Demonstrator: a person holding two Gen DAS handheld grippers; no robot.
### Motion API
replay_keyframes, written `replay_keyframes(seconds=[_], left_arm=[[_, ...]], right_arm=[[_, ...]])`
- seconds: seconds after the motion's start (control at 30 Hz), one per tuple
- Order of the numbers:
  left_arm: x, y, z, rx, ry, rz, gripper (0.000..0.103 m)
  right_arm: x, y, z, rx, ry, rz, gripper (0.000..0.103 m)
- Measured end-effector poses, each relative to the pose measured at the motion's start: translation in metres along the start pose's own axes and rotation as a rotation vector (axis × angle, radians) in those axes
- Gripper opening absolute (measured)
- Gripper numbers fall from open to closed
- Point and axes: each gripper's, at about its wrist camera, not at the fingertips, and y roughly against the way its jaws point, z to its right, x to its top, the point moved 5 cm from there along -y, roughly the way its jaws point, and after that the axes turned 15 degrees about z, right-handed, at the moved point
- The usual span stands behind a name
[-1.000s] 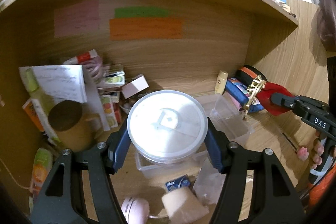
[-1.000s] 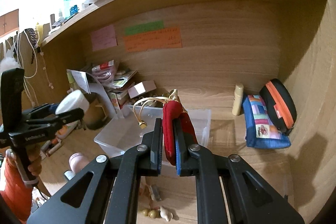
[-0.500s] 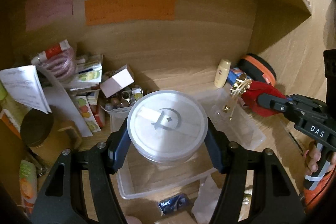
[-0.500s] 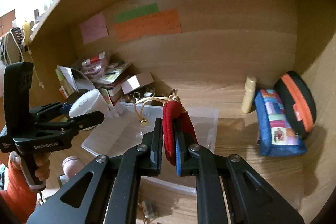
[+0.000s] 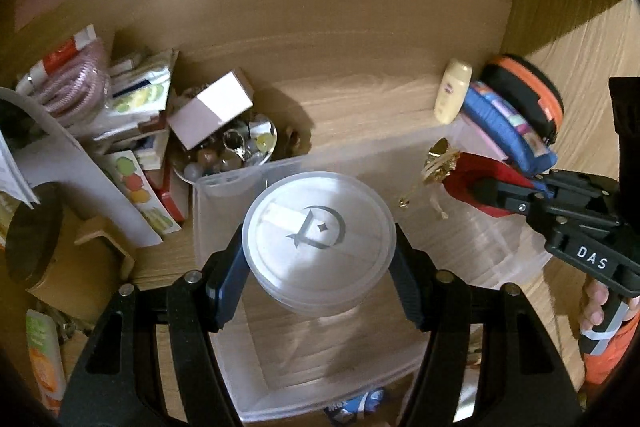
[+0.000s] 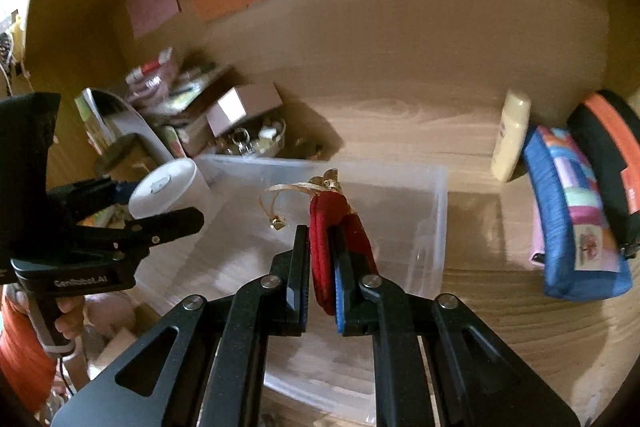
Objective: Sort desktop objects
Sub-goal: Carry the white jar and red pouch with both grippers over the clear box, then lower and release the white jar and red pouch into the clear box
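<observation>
The left hand-held gripper is clamped on a round white lidded tub, held above the clear plastic bin directly beneath it. To its right, the right hand-held gripper pinches a red pouch with gold cord over the same bin. Both items look mid-delivery; next, each needs lowering inside the bin walls before the grips are released.

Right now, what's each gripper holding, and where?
Left gripper: round white container, by its sides. Right gripper: red pouch, by its lower end.
</observation>
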Motion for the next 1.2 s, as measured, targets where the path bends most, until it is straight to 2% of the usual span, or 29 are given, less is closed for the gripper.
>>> replay_keyframes(seconds=[0.13,0.47,0.83,1.0,1.2], left_arm=[[-0.006,-0.011,0.002,0.002,-0.030,-0.046,0.064],[-0.025,-0.032,0.014,-0.005,-0.120,-0.175,0.065],[-0.030,-0.047,0.012,0.013,-0.102,-0.247,0.065],[-0.030,-0.050,0.014,0.023,-0.103,-0.255,0.065],[-0.030,-0.051,0.014,0.035,-0.109,-0.256,0.066]], right_arm=[[-0.009,-0.010,0.004,-0.001,-0.001,-0.041,0.009],[-0.020,-0.015,-0.008,-0.003,0.075,-0.073,0.009],[-0.032,-0.017,-0.020,0.028,0.108,-0.120,0.009],[-0.033,-0.017,-0.022,0.043,0.107,-0.121,0.019],[-0.031,-0.010,-0.026,0.041,0.126,-0.086,0.039]])
